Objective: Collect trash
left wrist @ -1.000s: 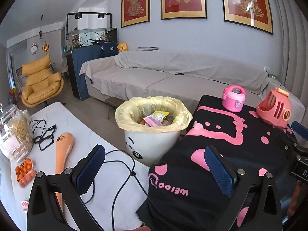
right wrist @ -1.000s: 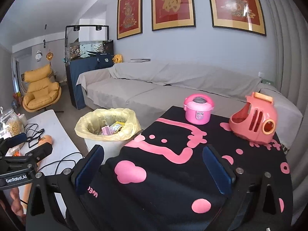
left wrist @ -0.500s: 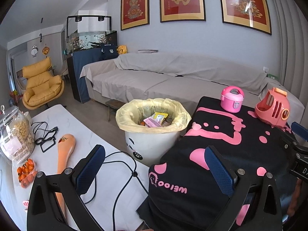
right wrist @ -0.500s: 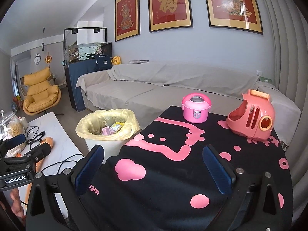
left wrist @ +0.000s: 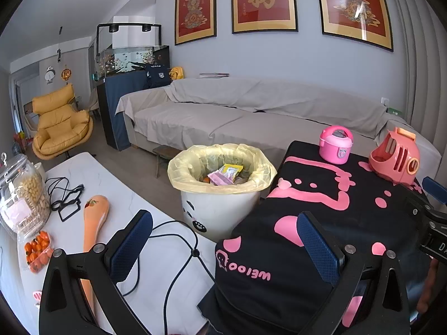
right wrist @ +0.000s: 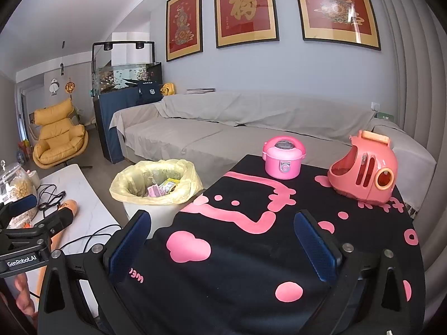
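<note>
A white trash bin (left wrist: pixel 220 212) lined with a yellow bag stands on the floor between the white table and the black-clothed table; it holds pink and yellow wrappers (left wrist: pixel 225 174). It also shows in the right wrist view (right wrist: pixel 156 187). My left gripper (left wrist: pixel 223 247) is open and empty, held above the gap near the bin. My right gripper (right wrist: pixel 222 247) is open and empty above the black cloth (right wrist: pixel 251 251). The left gripper shows at the left edge of the right wrist view (right wrist: pixel 25 223).
A pink toy rice cooker (right wrist: pixel 283 157) and a pink toy house (right wrist: pixel 363 173) stand at the far side of the black cloth. The white table (left wrist: pixel 111 184) carries a jar (left wrist: pixel 19 192), cables, an orange massager (left wrist: pixel 93 223) and a tomato box (left wrist: pixel 37 251). A grey sofa lies behind.
Both grippers have risen and drawn back slightly, so the bin and toys sit a little lower in view. Both stay open and empty.
</note>
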Available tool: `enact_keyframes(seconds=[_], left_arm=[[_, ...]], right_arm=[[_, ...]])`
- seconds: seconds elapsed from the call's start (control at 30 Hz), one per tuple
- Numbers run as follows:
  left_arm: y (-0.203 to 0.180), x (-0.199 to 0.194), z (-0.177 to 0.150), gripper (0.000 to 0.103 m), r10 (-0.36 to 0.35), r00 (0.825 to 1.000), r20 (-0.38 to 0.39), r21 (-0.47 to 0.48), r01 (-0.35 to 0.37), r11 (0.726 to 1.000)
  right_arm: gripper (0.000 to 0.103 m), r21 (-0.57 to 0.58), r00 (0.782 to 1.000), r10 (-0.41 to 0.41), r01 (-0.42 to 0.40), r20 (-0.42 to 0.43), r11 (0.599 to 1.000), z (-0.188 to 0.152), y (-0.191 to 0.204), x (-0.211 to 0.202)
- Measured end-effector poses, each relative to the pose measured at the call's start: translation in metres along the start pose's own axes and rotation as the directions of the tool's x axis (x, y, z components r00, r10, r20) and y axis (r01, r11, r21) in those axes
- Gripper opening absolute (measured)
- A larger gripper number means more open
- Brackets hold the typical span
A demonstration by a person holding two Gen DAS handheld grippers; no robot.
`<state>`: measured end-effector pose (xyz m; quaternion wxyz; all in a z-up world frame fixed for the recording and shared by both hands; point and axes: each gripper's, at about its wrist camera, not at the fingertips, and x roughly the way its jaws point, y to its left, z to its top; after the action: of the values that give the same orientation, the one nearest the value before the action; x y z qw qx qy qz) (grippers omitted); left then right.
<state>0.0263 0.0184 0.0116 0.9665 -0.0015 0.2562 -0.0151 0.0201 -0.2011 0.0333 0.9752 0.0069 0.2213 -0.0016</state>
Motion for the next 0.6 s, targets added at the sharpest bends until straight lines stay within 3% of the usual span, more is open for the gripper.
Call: enact_keyframes(seconds=[0.6], left_arm=[[-0.0011, -0.0008, -0.0005, 0.102, 0.0, 1.0, -0.001, 0.002, 0.0, 1.0]], right_arm=[[0.102, -0.001, 1.0, 0.001, -0.001, 0.001, 1.0, -0.0001, -0.0001, 0.0002]])
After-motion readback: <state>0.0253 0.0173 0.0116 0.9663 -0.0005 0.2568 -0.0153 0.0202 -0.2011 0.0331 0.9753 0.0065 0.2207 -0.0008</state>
